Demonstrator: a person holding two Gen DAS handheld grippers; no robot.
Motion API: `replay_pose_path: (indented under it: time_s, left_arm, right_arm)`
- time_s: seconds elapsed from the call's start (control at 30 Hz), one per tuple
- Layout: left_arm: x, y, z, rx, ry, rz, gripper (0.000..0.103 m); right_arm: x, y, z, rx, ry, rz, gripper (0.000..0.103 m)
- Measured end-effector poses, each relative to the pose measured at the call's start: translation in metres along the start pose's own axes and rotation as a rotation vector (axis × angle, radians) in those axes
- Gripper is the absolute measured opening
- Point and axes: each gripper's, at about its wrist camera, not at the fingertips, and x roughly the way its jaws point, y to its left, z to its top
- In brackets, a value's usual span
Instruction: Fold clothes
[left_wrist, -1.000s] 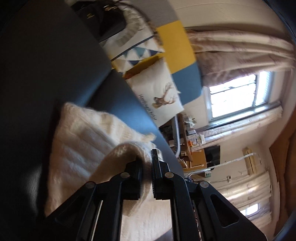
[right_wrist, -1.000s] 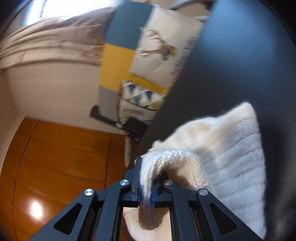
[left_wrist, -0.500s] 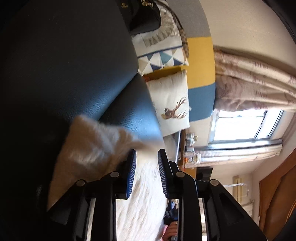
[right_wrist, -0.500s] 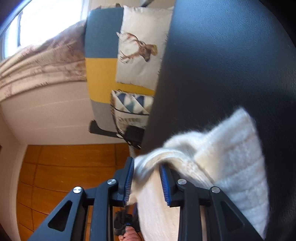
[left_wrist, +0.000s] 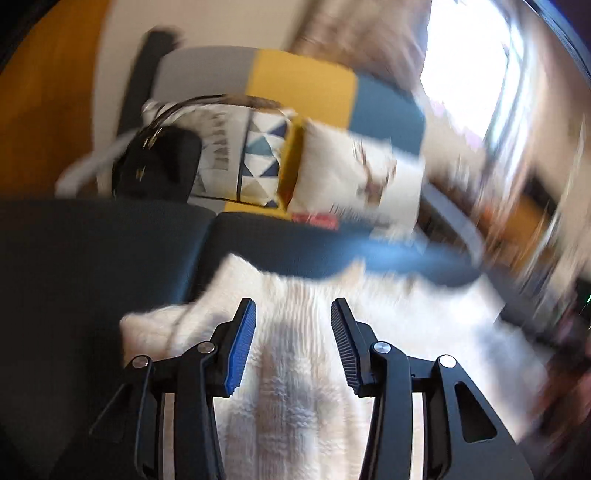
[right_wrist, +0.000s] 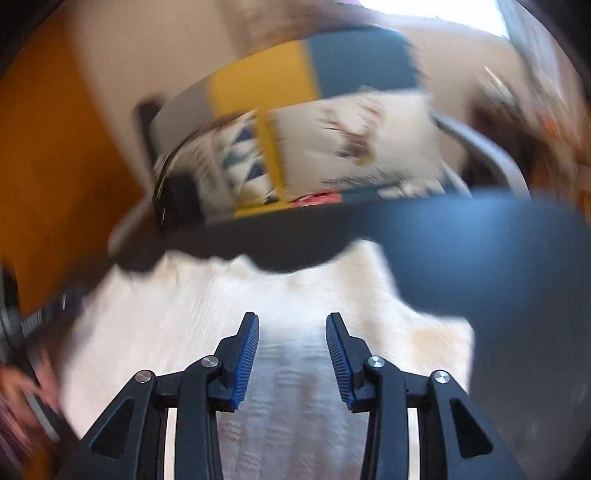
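Left gripper (left_wrist: 293, 308) hangs wide, nothing between its blue pads (left_wrist: 242, 345), and the cream sweater (left_wrist: 295, 387) lies right under and ahead of it on the dark table (left_wrist: 92, 258). Right gripper (right_wrist: 291, 321) is wide too, empty, with the sweater (right_wrist: 229, 306) spread below it and out to both sides. Just past the sweater's far edge the table ends, and beyond that sits a sofa (left_wrist: 306, 85) in grey, yellow and blue with a deer cushion (left_wrist: 362, 181) and a triangle cushion (left_wrist: 258, 162); a black bag (left_wrist: 159, 162) lies off to the left. Both views are smeared, so the knit's exact fold lines can't be told
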Motion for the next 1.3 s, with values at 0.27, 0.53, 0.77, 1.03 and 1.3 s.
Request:
replay_pose_path:
  time_s: [0.27, 0.53, 0.77, 1.03, 1.3]
  left_arm:
    - [0.014, 0.004, -0.014, 0.005, 0.079, 0.054, 0.052]
    - [-0.025, 0.005, -0.047, -0.013, 0.088, 0.024, 0.053]
    - [-0.073, 0.004, -0.078, -0.086, 0.091, 0.033, 0.053]
    - [-0.057, -0.012, -0.044, -0.096, 0.093, 0.067, 0.053]
    - [-0.008, -0.019, -0.042, -0.009, 0.182, 0.169, 0.058]
  right_arm:
    - [0.023, -0.006, -0.024, 0.058, 0.048, -0.031, 0.039]
    - [-0.012, -0.006, -0.057, 0.082, 0.054, 0.028, 0.038]
    - [-0.052, 0.014, -0.093, 0.087, 0.055, 0.047, 0.038]
    - [-0.076, 0.052, -0.065, -0.006, 0.007, 0.056, 0.040]
    - [0.002, 0.060, -0.056, -0.085, 0.160, -0.015, 0.038]
